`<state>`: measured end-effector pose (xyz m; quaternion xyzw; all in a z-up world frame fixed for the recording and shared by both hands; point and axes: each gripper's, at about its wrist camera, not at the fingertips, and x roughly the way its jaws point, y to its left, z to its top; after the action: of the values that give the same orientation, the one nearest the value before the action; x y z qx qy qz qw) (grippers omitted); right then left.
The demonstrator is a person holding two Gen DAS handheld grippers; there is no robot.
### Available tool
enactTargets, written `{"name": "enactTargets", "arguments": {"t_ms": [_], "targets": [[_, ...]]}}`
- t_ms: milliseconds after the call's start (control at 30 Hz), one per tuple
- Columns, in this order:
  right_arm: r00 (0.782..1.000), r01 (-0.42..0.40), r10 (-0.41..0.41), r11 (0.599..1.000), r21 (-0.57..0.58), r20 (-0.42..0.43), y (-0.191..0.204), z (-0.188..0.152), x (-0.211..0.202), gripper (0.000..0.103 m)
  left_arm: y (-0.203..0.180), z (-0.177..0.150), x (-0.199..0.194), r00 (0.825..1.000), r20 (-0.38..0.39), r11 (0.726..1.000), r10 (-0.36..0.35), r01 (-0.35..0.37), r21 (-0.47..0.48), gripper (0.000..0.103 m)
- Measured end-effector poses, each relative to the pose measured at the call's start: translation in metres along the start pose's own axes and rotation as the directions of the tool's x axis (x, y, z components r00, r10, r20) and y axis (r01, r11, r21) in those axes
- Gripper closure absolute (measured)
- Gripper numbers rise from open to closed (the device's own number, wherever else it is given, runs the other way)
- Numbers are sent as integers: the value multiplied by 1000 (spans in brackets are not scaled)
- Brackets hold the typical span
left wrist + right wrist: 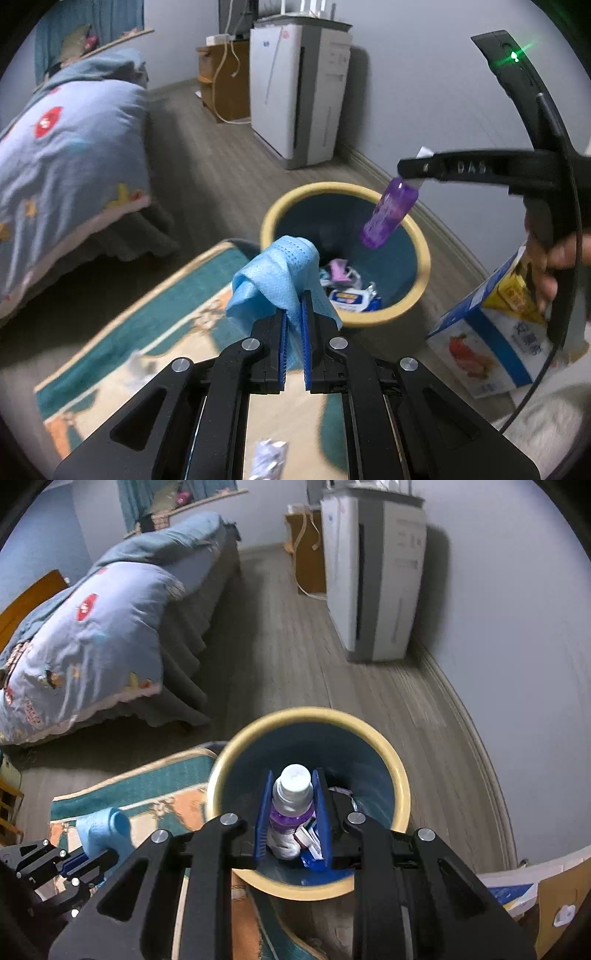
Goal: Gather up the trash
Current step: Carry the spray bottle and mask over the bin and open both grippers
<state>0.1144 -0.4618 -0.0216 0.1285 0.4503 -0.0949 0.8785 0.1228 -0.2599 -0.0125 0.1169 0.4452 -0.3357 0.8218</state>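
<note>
Pinching a blue face mask point(280, 280) between its closed blue pads, the left gripper point(294, 317) holds it just short of the bin point(421, 266), over the rug point(155, 295). To its right, the right gripper point(291, 812) clamps a purple bottle point(291, 797) by its neck, directly above the bin's opening, with wrappers point(354, 295) lying below it.

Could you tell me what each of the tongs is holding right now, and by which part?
The left tongs pinch a blue face mask by its lower edge. The right tongs clamp a purple bottle at its white-capped neck, above the bin.
</note>
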Motion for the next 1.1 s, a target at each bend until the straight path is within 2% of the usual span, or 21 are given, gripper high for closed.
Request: {"name": "enactTargets", "arguments": {"t_ms": [267, 400, 533, 633, 900, 967, 1100], "targets": [[999, 15, -10, 993, 116, -46, -30, -7, 19, 81, -24, 22, 44, 999, -26, 999, -20, 20, 27, 95], [998, 26, -18, 992, 123, -62, -31, -7, 26, 81, -29, 29, 66, 999, -52, 1000, -17, 18, 25, 95], [998, 25, -17, 991, 131, -66, -33, -6, 28, 81, -31, 35, 75, 999, -45, 1000, -19, 19, 15, 95], [999, 27, -20, 990, 139, -47, -35, -4, 25, 81, -30, 38, 74, 1000, -17, 1000, -24, 24, 2, 87], [1000, 16, -16, 985, 174, -2, -40, -2, 15, 81, -28, 34, 64, 999, 39, 1000, 3, -3, 20, 38], [1000, 17, -16, 986, 168, -5, -38, -2, 15, 80, -27, 32, 61, 999, 43, 1000, 2, -3, 21, 34], [1000, 18, -19, 985, 169, 6, -36, 0, 10, 53, -23, 24, 52, 998, 59, 999, 23, -25, 27, 20]]}}
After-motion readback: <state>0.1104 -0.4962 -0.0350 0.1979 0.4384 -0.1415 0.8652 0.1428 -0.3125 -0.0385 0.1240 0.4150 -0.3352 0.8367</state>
